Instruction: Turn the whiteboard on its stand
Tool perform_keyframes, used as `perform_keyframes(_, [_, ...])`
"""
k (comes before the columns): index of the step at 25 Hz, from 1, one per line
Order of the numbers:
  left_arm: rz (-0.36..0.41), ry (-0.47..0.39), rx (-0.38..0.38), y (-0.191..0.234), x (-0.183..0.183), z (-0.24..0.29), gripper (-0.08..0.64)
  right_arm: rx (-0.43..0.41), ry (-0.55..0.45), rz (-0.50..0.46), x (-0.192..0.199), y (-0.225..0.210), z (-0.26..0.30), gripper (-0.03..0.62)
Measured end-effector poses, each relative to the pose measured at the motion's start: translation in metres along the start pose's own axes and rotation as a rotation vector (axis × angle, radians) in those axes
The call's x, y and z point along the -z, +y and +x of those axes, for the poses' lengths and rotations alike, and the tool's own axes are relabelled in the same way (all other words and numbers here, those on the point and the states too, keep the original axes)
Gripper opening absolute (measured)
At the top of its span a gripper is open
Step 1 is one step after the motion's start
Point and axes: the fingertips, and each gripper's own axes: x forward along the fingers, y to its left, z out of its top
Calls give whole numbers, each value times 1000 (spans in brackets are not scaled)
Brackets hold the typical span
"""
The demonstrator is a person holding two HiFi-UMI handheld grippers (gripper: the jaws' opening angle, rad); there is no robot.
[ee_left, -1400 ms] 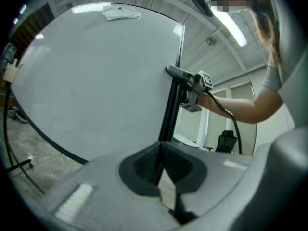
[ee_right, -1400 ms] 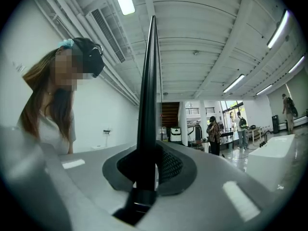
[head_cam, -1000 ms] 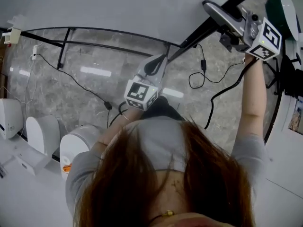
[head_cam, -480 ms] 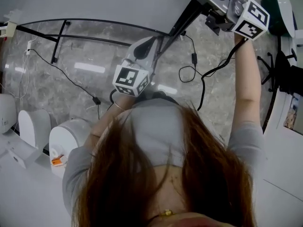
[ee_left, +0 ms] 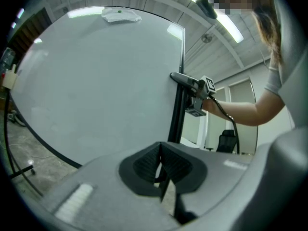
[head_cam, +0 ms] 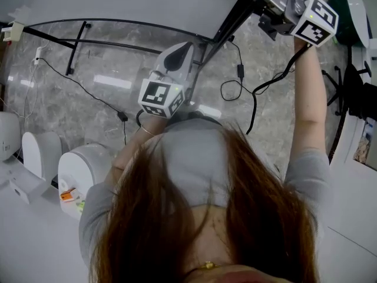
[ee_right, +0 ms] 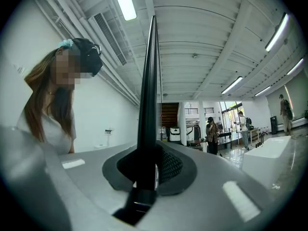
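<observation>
Two grippers, one doing the work. Right gripper (ee_right: pixel 147 165) is pinching the whiteboard (head_cam: pixel 118 2) by its black frame edge (ee_right: pixel 149 81), up at 1 o'clock in the head view. Left gripper (ee_left: pixel 162 170): jaws pressed together, nothing between them, close to the board face near 12 o'clock. The panel fills 10 to 12 above the stand (head_cam: pixel 77 47).

My read is mid-turn. Swing the clamped edge in an arc about the pivot and don't pull outward. The left gripper can push the panel. Mind the cable (head_cam: pixel 240 71) by the stand.
</observation>
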Motion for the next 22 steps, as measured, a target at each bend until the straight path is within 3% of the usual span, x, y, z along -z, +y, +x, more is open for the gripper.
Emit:
perform_keyframes(7, [9, 10, 9, -27, 2, 13, 3, -9, 2, -46, -12, 5, -38, 48])
perform_keyframes(17, [-5, 21, 37, -31, 11, 15, 3, -12, 11, -54, -11, 6, -38, 48])
perform_keyframes(22, [1, 43, 60, -62, 19, 40, 2, -17, 6, -45, -12, 6, -58, 48])
